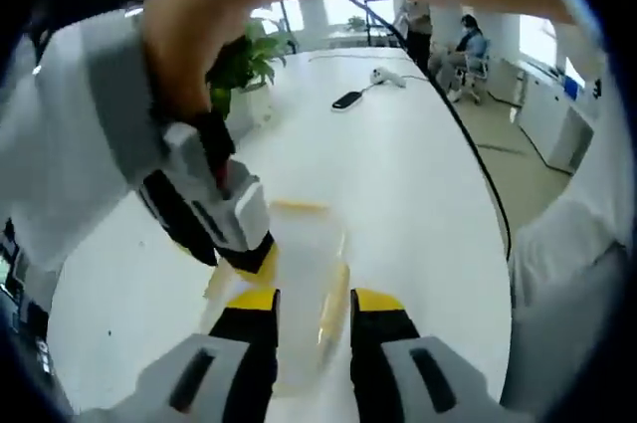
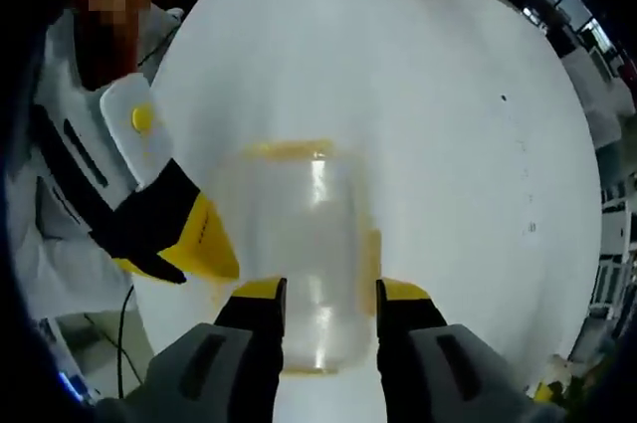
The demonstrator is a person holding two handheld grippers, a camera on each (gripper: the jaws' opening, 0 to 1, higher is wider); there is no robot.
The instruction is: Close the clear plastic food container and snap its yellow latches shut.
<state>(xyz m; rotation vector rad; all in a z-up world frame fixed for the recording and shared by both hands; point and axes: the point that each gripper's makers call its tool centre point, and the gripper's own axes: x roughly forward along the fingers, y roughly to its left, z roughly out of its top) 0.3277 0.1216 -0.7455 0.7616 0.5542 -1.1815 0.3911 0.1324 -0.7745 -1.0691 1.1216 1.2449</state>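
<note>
The clear plastic container (image 1: 307,274) lies on the white table (image 1: 398,184), with a yellow latch (image 1: 299,207) on its far edge and another along its right side. My left gripper (image 1: 316,302) is open, and the box shows in the gap between its jaws. My right gripper (image 1: 249,249), held in a hand, touches the box's left rim. In the right gripper view the container (image 2: 304,234) sits under my open right gripper (image 2: 331,294), yellow latches (image 2: 289,150) show on its edges, and my left gripper (image 2: 204,244) rests against its left side.
A potted plant (image 1: 244,60), a black device (image 1: 346,100) and a white plug block (image 1: 388,76) with a black cable (image 1: 468,134) lie on the far part of the table. A person sits on a chair (image 1: 468,45) beyond it. A person's white sleeve (image 2: 70,174) is at the left.
</note>
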